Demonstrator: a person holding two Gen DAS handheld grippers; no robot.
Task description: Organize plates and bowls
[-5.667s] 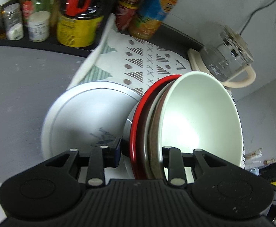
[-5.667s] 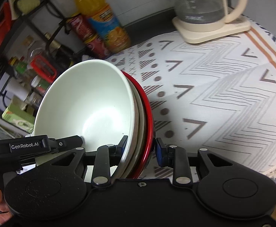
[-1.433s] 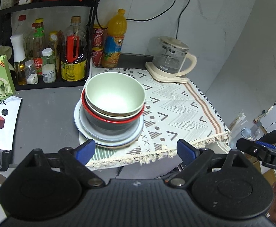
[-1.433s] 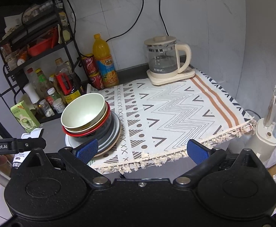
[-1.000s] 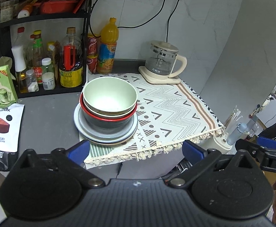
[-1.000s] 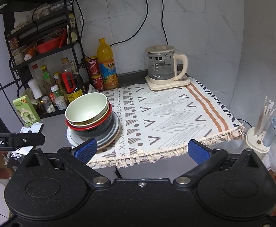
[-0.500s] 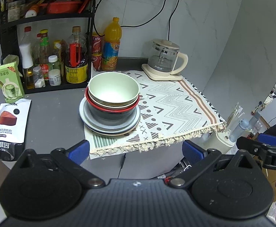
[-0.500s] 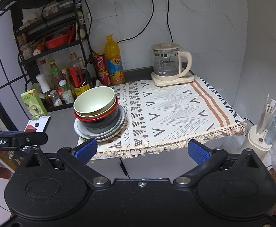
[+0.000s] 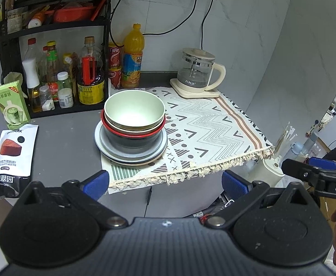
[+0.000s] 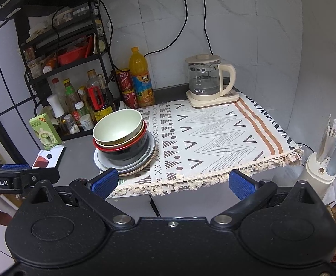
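A pale green bowl (image 9: 134, 110) sits on top of a nested stack: a red-rimmed dark bowl (image 9: 132, 138) under it, then grey plates (image 9: 131, 155). The stack stands upright at the left edge of the patterned cloth (image 9: 204, 128). It also shows in the right wrist view, with the green bowl (image 10: 117, 127) above the plates (image 10: 126, 161). My left gripper (image 9: 165, 185) is open and empty, held back off the counter's front edge. My right gripper (image 10: 172, 182) is open and empty, also well back from the stack.
A black rack (image 9: 53, 69) of bottles and jars stands at the back left. An orange juice bottle (image 9: 133, 55) and red cans (image 9: 115, 66) stand behind the stack. A glass kettle (image 9: 198, 76) sits at the back right. A snack packet (image 9: 11, 156) and a green carton (image 9: 11, 104) lie left.
The bowls, held tilted in both grippers earlier, now stand stacked on the plates. Both grippers have let go, opened and pulled back away from the counter.
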